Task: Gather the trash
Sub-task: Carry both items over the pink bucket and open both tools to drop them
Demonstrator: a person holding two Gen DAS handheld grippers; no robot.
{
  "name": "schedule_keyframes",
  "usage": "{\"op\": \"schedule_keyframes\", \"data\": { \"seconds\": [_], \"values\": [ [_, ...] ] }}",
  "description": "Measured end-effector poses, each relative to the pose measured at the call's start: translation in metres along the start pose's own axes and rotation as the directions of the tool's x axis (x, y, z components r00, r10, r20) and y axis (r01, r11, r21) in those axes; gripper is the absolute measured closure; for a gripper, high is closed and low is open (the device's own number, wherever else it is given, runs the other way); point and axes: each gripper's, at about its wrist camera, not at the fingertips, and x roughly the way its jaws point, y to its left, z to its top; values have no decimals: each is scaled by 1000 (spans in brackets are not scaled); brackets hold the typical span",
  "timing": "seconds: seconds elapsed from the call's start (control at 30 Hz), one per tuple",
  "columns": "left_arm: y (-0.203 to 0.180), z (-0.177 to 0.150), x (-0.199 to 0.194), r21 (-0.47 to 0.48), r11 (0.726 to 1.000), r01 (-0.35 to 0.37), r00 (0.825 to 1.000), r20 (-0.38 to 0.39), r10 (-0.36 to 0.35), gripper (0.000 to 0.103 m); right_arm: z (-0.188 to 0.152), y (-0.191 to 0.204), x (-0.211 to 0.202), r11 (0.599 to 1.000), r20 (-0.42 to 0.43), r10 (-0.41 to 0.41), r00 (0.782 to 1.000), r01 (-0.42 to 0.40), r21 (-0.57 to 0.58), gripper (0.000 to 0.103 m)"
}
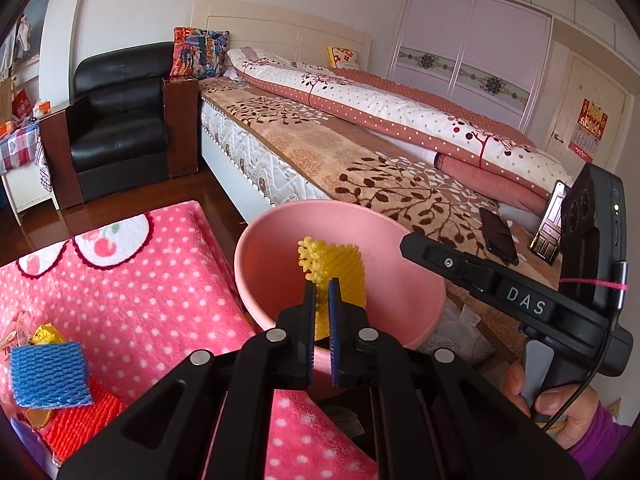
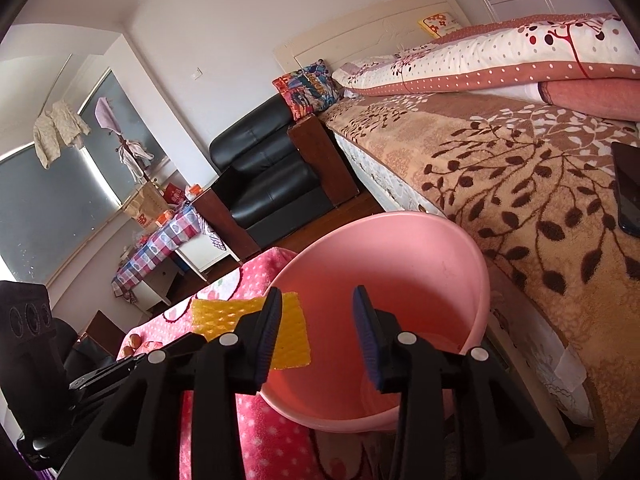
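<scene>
Holding the yellow net [image 1: 347, 276] pinched in nearly closed jaws, the left gripper [image 1: 321, 284] hangs over the pink bin [image 1: 404, 312]; release only once it is clear inside the rim. From the right wrist, the right gripper [image 2: 316, 300] stands half open and empty above the bin [image 2: 476, 280], so keep it aside.

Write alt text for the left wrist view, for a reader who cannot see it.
The left gripper pinches a yellow foam net over a pink basin beside a bed. The right gripper, held in a hand, reaches in from the right. A blue net and an orange net lie on a pink dotted blanket at left.
</scene>
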Motion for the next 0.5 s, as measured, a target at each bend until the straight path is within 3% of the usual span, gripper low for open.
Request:
{"op": "schedule_keyframes", "data": {
  "seconds": [0.17, 0.23, 0.27, 0.5],
  "values": [
    [-1, 2, -3, 3, 1000, 10, 1000, 10, -10, 94, 0, 11, -12, 1000, 31, -5, 999, 6, -30, 65],
    [-1, 3, -4, -1, 1000, 22, 1000, 19, -22, 77, 0, 15, -17, 999, 39, -6, 999, 8, -41, 65],
    [0, 3, -4, -6, 1000, 29, 999, 21, -29, 75, 0, 16, -19, 999, 43, -7, 999, 9, -45, 65],
    [2, 5, -14, -25, 999, 48, 998, 37, -47, 73, -2, 26, -34, 998, 56, -4, 998, 8, -63, 65]
  ]
}}
